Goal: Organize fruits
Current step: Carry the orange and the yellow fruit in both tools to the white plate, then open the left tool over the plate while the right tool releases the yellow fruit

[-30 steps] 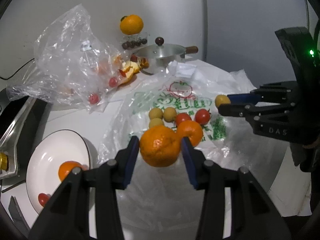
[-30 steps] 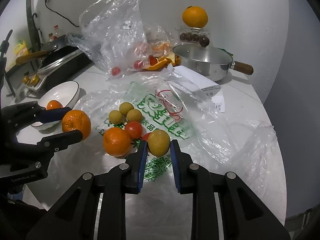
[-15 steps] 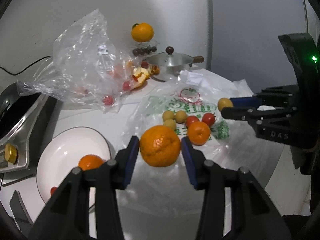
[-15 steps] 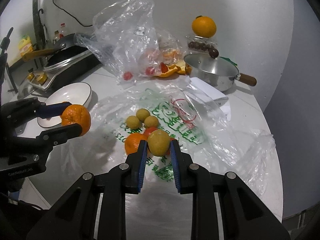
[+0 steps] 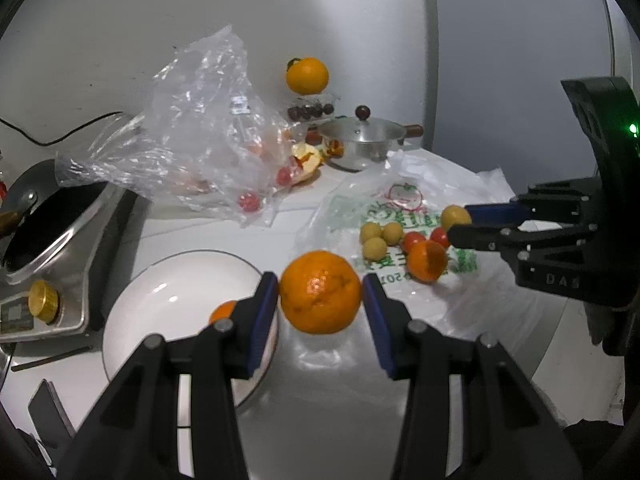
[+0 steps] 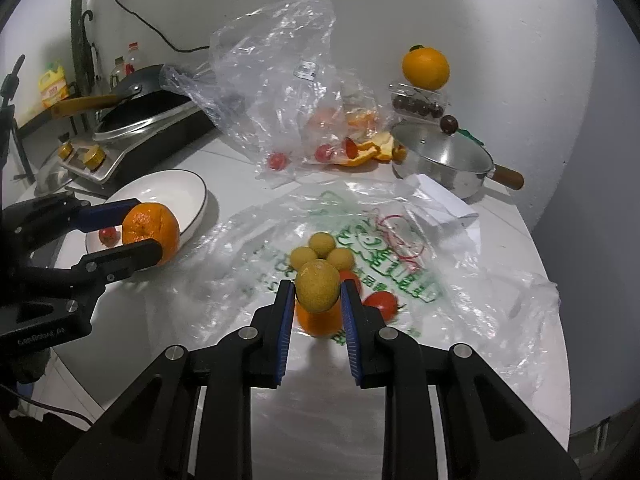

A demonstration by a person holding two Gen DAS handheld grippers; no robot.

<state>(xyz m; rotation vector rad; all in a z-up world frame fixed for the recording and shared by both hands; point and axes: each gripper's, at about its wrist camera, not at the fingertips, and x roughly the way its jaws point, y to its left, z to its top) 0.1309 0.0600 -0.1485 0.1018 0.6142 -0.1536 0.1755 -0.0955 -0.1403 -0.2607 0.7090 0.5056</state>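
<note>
Left gripper: clamped on a big orange, blue pads pressed to both flanks, fruit carried clear above the table.
Right gripper: jaws narrow, pinching a small yellow-green fruit held up off the surface.
Landmark: the white bowl with the dark rim, sitting at the table's edge next to the stove.
Big orange, place: just beside the bowl, at its rim on the side facing the printed bag; from the right wrist view it hangs over that rim.
In the bowl: one small orange, half hidden behind the left finger, and a cherry tomato.
Printed plastic bag: spread flat, near the bowl, on the side away from the stove.
Loose fruit on that bag: three yellow-green fruits bunched together, another orange and two tomatoes beside them, all well apart from the bowl.
Yellow-green fruit, place: held over that cluster, well apart from the bowl.
Clear bag: crumpled and puffed up, beyond the bowl toward the wall, tomatoes and orange peel at its mouth.
Steel pot: lidded, wooden handle, far across the table from the bowl.
Behind the pot: a clear box of dark round fruit with an orange perched on top.
</note>
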